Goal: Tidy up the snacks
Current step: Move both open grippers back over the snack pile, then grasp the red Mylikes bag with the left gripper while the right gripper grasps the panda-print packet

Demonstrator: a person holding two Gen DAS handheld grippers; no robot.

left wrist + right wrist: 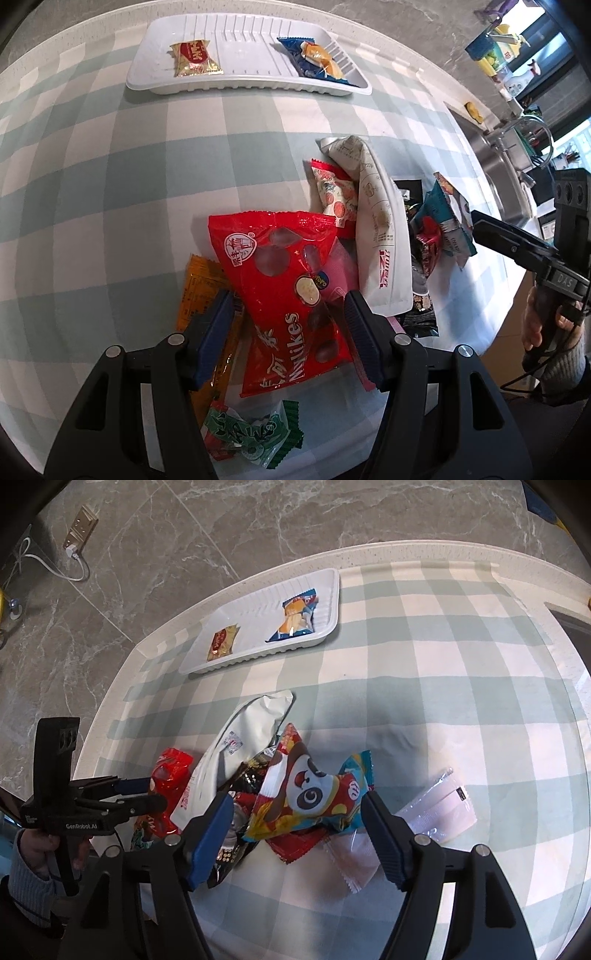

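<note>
The left tool (288, 325) hangs spread wide over the red Mylikes bag (284, 288), one finger on either side of it, not pinching. That bag lies atop the snack pile, near the white tray (258, 86) on the checked surface (110, 184). The right tool (297, 834) is likewise spread, straddling the panda-print packet (314, 797) beside the white pouch (243, 746). In the tray sit a gold-and-red packet (194, 59) and a blue packet (314, 59) (well apart from each other).
</note>
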